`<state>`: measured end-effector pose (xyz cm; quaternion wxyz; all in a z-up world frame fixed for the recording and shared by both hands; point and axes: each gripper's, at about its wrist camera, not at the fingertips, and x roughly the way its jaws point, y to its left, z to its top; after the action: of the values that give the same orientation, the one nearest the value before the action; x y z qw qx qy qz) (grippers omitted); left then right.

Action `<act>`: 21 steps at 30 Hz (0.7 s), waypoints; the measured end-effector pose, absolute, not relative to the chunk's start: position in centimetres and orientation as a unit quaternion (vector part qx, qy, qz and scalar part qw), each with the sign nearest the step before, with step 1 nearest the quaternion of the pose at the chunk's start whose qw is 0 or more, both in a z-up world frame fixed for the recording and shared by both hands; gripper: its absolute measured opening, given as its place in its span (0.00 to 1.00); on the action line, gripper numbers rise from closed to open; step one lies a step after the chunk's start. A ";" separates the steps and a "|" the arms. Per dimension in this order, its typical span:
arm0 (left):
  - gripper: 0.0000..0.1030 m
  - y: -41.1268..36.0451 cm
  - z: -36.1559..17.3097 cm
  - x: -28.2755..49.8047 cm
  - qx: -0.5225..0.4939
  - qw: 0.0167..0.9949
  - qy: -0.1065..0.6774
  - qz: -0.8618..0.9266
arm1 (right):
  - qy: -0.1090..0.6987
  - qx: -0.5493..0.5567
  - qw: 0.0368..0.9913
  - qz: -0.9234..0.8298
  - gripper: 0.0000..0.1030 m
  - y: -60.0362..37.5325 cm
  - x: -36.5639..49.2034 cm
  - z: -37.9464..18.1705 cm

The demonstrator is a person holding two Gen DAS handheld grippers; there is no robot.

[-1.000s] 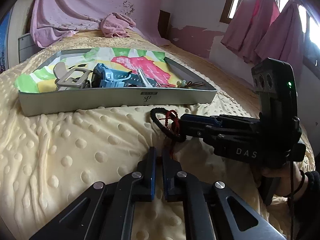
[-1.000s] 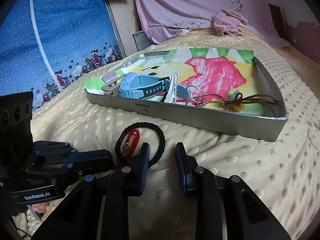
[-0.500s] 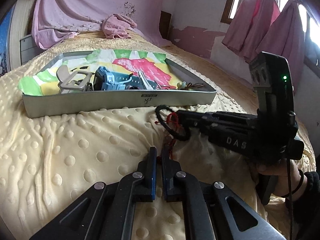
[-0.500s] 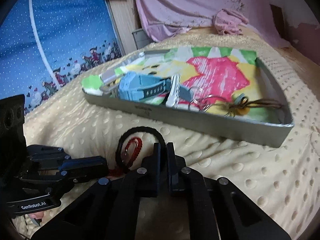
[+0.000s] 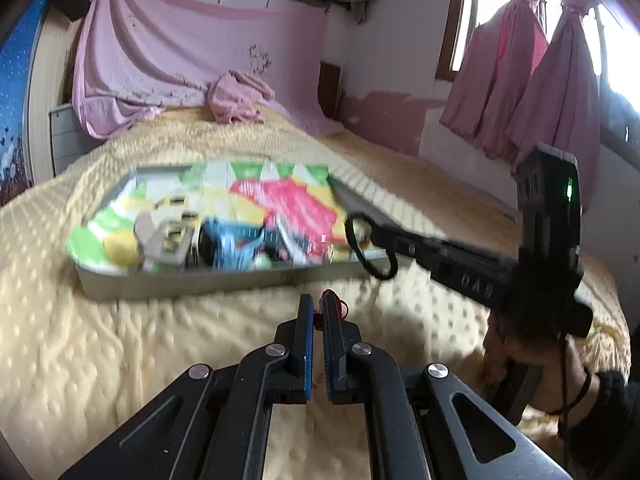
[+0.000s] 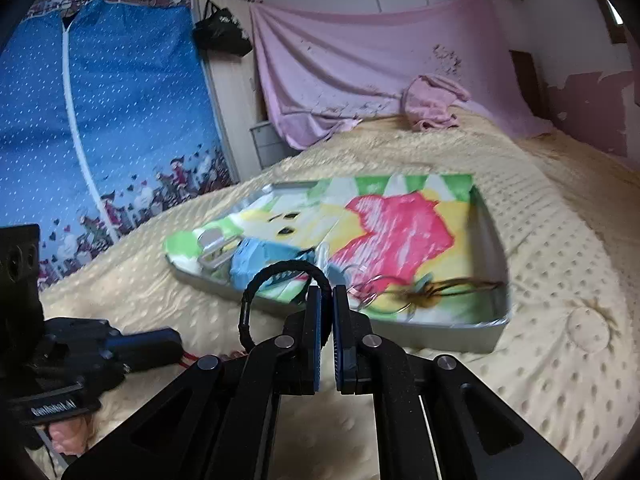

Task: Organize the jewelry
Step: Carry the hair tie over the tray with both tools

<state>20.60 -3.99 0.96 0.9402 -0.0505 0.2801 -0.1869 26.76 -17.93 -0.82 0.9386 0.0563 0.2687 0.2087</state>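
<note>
My right gripper (image 6: 326, 290) is shut on a black braided bracelet (image 6: 256, 292) and holds it in the air over the near edge of the metal tray (image 6: 496, 264); the bracelet also shows in the left wrist view (image 5: 370, 250), hanging from the right gripper (image 5: 386, 236). My left gripper (image 5: 317, 300) is shut on a red cord (image 5: 338, 306) low over the yellow bedspread. The tray (image 5: 224, 280) holds a blue watch (image 5: 232, 248), a grey watch (image 5: 164, 240), rings and a brown cord (image 6: 432, 292) on a colourful liner.
The yellow dotted bedspread (image 6: 560, 340) lies all around the tray. A pink cloth bundle (image 5: 236, 96) sits at the bed's far end. A blue fabric wardrobe (image 6: 100, 140) stands at the left, pink curtains (image 5: 540, 80) at the right.
My right gripper shut on the black bracelet and lifted it off the bedspread toward the tray. The red cord has come away from the bracelet and stays in my left gripper.
</note>
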 end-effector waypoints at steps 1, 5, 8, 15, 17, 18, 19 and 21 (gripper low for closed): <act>0.04 -4.0 1.5 20.9 -0.053 0.943 0.272 -0.186 | 0.266 0.059 0.940 0.205 0.05 -18.2 26.8 -0.7; 0.04 -4.5 3.4 22.3 -0.056 0.954 0.237 -0.176 | 0.252 0.070 0.949 0.177 0.05 -19.5 27.4 -0.2; 0.04 -4.7 4.1 24.1 -0.064 0.960 0.220 -0.161 | 0.249 0.079 0.953 0.152 0.05 -20.3 28.2 -0.1; 0.04 -5.6 2.9 29.3 -0.089 0.957 0.233 -0.149 | 0.271 0.079 0.954 0.103 0.05 -21.1 31.5 -0.8; 0.04 -6.0 2.2 30.2 -0.089 0.956 0.240 -0.145 | 0.276 0.078 0.953 0.097 0.05 -21.2 32.4 -1.0; 0.04 -6.1 1.9 30.4 -0.090 0.955 0.243 -0.143 | 0.278 0.076 0.953 0.094 0.05 -21.1 32.6 -1.1; 0.05 -6.1 1.5 30.9 -0.093 0.954 0.247 -0.141 | 0.280 0.073 0.953 0.088 0.05 -21.1 33.0 -1.2; 0.05 -6.2 0.7 31.5 -0.099 0.952 0.255 -0.136 | 0.284 0.072 0.952 0.085 0.05 -20.9 33.4 -1.6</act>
<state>31.51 -6.19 0.74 0.9522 -0.0988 0.2553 -0.1357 33.37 -20.92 -1.57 0.9524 0.0725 0.2836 0.0851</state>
